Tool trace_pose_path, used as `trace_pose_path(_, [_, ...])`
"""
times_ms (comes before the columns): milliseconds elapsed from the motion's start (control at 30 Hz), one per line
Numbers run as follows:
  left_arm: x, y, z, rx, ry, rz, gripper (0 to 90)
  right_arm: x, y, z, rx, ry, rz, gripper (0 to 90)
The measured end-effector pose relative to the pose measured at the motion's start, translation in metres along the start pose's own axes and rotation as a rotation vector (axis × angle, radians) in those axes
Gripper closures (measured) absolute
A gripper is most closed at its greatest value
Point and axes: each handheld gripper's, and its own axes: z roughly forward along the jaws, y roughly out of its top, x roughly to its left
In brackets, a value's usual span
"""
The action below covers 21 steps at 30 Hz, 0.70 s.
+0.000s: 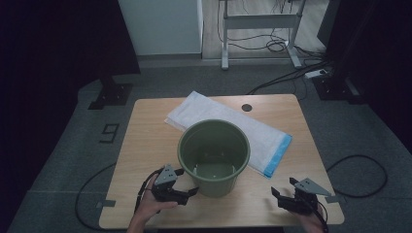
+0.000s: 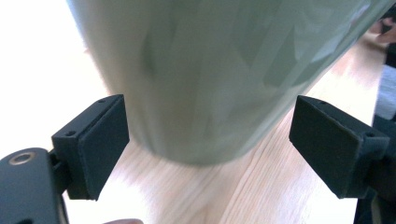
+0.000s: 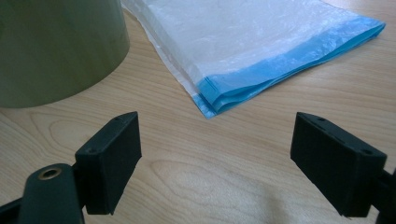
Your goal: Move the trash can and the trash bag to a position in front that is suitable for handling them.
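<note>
At lower left of the high view, the left gripper (image 1: 187, 191) stands wide open and empty, its jaws flanking the base of the round olive-green plastic flower pot (image 1: 214, 156) at centre frame on the pale wooden table (image 1: 145, 145). The pot looks light, stiff and smooth-walled; its rim seems the surest hold. It holds nothing. Behind it lies a folded white plastic bag with a blue edge (image 1: 262, 133). At lower right, the right gripper (image 1: 281, 198) gapes open, empty.

We see green pot (image 2: 219, 74) blurred, top cut off in left gripper view; folded bag (image 1: 252, 131) partly hidden behind pot.
</note>
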Motion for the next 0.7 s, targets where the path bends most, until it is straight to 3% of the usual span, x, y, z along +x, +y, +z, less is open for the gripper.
trace_pose_path(100, [0.001, -0.012, -0.013, 0.021, 0.04, -0.027, 11.3, 0.0, 0.001, 0.004, 0.006, 0.007, 0.003, 15.6])
trace_pose_path(200, [0.004, -0.02, -0.02, 0.008, 0.054, -0.051, 11.3, 0.0, 0.003, 0.006, 0.007, 0.006, 0.004, 15.6])
trace_pose_path(333, [0.014, -0.032, -0.031, 0.02, 0.089, -0.085, 10.7, 0.001, 0.005, 0.008, 0.007, 0.0, 0.009, 15.6])
trace_pose_path(500, [0.029, -0.044, -0.059, -0.022, 0.135, -0.128, 10.9, 0.002, 0.006, 0.011, 0.013, -0.005, -0.002, 15.6])
trace_pose_path(700, [0.041, -0.059, -0.078, -0.004, 0.186, -0.158, 10.5, 0.0, 0.005, 0.009, 0.011, -0.01, 0.002, 15.6])
